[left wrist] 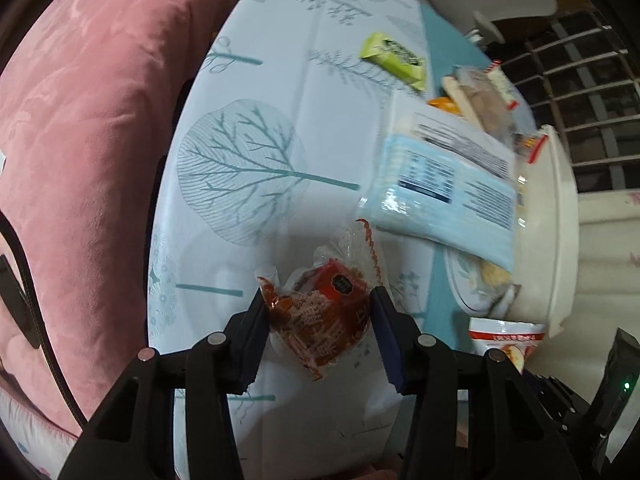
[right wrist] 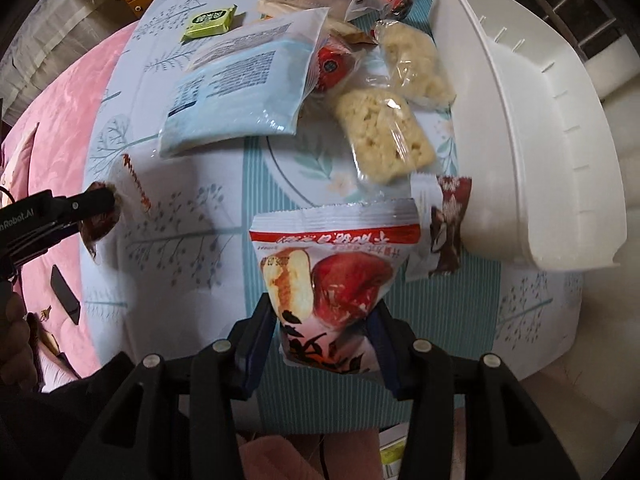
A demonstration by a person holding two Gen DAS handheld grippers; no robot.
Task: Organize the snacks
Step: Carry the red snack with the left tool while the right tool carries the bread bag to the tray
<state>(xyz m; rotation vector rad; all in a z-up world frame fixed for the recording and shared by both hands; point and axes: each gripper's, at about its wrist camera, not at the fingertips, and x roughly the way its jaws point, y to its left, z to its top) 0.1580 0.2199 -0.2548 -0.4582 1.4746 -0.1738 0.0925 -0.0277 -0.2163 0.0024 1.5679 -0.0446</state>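
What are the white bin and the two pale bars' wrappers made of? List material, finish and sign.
White bin: apparently hard plastic, smooth and semi-glossy; moulded rim and ribs.
Pale bars' wrappers: thin clear plastic film, shiny; contents show through, with crinkled glints.

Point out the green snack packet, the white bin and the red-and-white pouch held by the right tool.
Green snack packet (right wrist: 209,22), right wrist view, middle of its printed face.
White bin (right wrist: 560,132), right wrist view, inner wall.
Red-and-white pouch (right wrist: 340,264), right wrist view, printed front.

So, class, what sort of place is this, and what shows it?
Probably a home living space: a tree-print tablecloth on a small table, a pink quilted cover beside it, and loose snack packets by a white bin.
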